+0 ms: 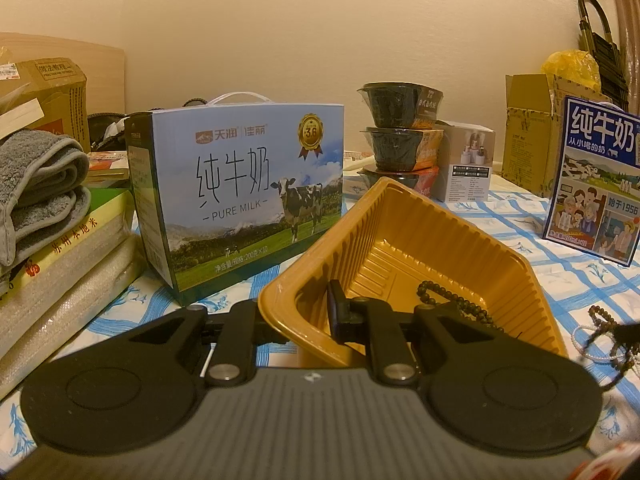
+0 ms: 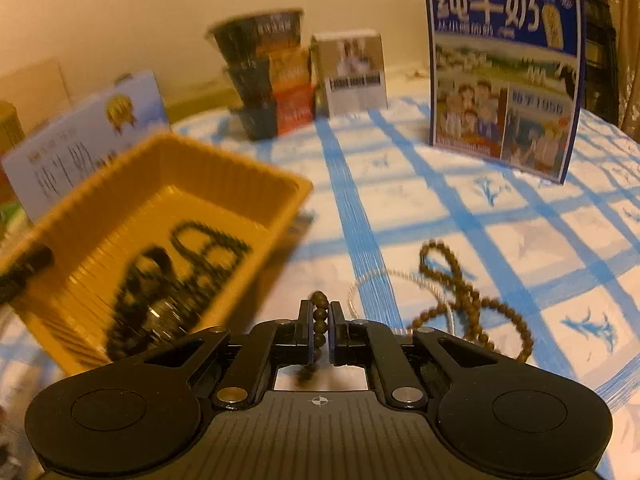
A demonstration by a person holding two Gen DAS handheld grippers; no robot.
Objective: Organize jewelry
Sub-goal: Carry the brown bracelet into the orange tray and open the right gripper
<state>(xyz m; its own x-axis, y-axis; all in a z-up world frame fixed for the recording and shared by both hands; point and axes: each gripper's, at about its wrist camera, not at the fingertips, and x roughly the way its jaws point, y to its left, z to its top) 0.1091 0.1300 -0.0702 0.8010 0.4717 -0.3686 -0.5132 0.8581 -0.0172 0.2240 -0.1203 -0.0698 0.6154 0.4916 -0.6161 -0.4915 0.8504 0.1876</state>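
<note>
A yellow ribbed plastic tray (image 1: 400, 196) sits tilted on the blue-checked cloth, and my left gripper (image 1: 298, 316) is shut on its near wall. A dark bead strand (image 1: 452, 300) lies inside the tray (image 2: 224, 156), where it looks blurred (image 2: 200, 256) in the right wrist view. My right gripper (image 2: 320, 308) is shut on a brown bead strand (image 2: 476, 300). Beads show between its fingers, and the rest trails to the right on the cloth. A thin pale strand (image 2: 372, 280) lies under those beads. The same loose strands appear at the far right (image 1: 600, 316) of the left wrist view.
A light-blue milk carton (image 1: 240, 200) stands behind the tray, and a dark-blue one (image 2: 504, 76) at the back right. Stacked black bowls (image 1: 400, 128) and a white box (image 1: 466, 168) line the wall. A grey towel (image 1: 40, 184) on bagged rice fills the left.
</note>
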